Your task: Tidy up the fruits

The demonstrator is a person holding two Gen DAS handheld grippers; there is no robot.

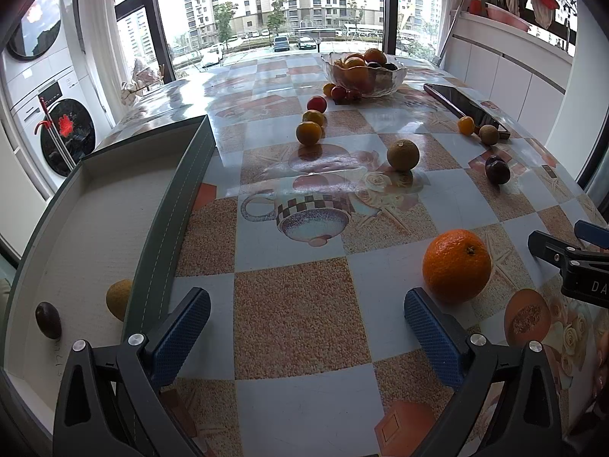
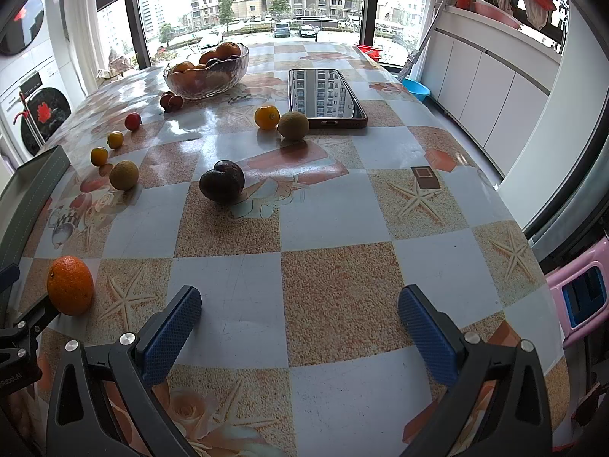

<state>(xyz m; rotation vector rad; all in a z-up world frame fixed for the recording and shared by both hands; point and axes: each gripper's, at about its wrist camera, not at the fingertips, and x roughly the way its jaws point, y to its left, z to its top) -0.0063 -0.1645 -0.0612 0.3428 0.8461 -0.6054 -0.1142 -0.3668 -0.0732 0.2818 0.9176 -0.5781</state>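
Both grippers hover over the counter [image 2: 342, 205], left gripper [image 1: 306, 323] and right gripper [image 2: 300, 321] spread wide, empty. An orange [image 1: 456, 265] sits just beside the left one. The tray [image 1: 95, 213] holds two fruits, possibly a plum [image 1: 48, 320].

The desk [image 1: 297, 316] wore a checkered cloth under my tools. Just ahead-right of my left tool [image 1: 307, 316] sat a big orange [image 1: 456, 265]; a grey tray [image 1: 167, 205] lay to its left. Ahead of my right tool [image 2: 300, 314] rested a dark plum [image 2: 222, 186], farther off a phone [image 2: 323, 93] and a glass bowl [image 2: 205, 76].
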